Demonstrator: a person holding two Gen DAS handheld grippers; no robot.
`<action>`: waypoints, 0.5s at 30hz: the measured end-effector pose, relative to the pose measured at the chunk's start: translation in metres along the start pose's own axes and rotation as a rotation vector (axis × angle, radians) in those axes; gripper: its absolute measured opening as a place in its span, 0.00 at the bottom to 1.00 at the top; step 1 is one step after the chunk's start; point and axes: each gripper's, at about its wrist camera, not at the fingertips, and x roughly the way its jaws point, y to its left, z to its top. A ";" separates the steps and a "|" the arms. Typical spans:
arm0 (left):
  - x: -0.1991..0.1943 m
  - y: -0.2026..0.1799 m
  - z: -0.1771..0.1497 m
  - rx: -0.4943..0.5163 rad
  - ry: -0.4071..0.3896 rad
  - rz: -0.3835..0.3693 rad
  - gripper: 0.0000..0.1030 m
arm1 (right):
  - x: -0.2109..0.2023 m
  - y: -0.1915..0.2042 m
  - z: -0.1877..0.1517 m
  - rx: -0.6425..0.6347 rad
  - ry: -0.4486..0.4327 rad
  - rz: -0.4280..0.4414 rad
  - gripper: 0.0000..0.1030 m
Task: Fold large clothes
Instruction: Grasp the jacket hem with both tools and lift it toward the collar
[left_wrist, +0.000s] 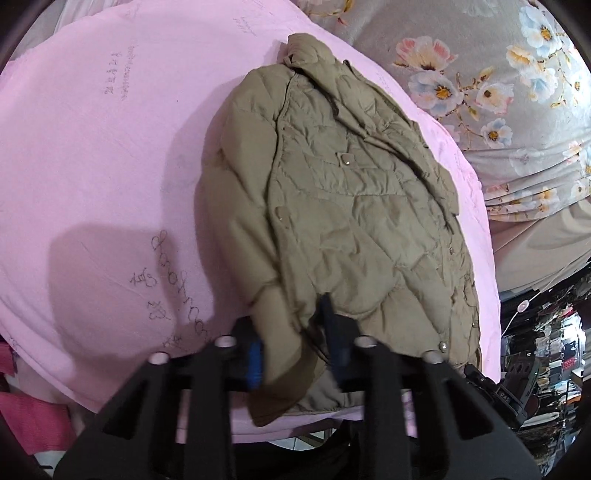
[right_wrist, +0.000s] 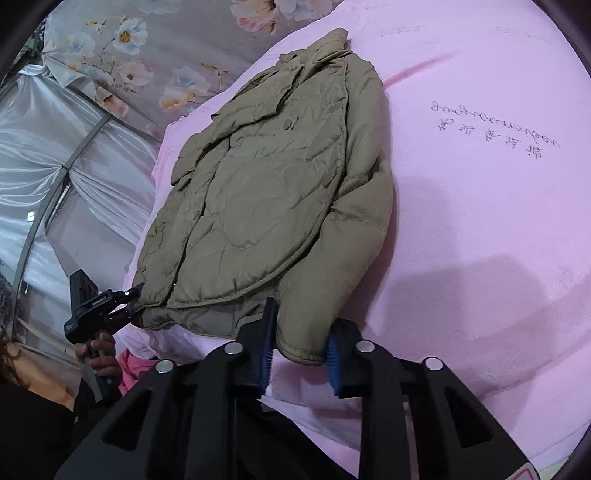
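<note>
1. One olive-khaki quilted puffer jacket (left_wrist: 332, 206) is spread flat, front up, on the pink bed sheet (left_wrist: 110, 166), collar at the far end from both claws.
2. Left claw (left_wrist: 295, 332) is closed on a cuff at the near hem, its blue pads pinching the fabric.
3. Right claw (right_wrist: 299, 343) is clamped on the other sleeve cuff (right_wrist: 303, 350).
4. Two cuffs gripped, probably so the sleeves can be folded across the body.
5. Count: one jacket, two claws, one flowered quilt (left_wrist: 498, 74) beyond.

Wide stretch of bare pink sheet (left_wrist: 92, 147) left open beside the jacket (left_wrist: 351, 206), near edge taken up by both grippers, far side closed off by floral bedding (left_wrist: 517, 92), cluttered shelves (left_wrist: 554, 350) beyond one edge, white drapes (right_wrist: 55, 147) beyond the bed's side
</note>
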 end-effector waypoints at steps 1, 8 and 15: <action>-0.008 -0.002 0.001 -0.003 -0.017 -0.017 0.11 | -0.006 0.005 0.001 -0.027 -0.016 0.013 0.11; -0.083 -0.044 0.010 0.113 -0.183 -0.102 0.07 | -0.078 0.055 0.025 -0.208 -0.205 0.125 0.06; -0.174 -0.092 0.019 0.250 -0.421 -0.187 0.07 | -0.159 0.100 0.053 -0.309 -0.449 0.205 0.06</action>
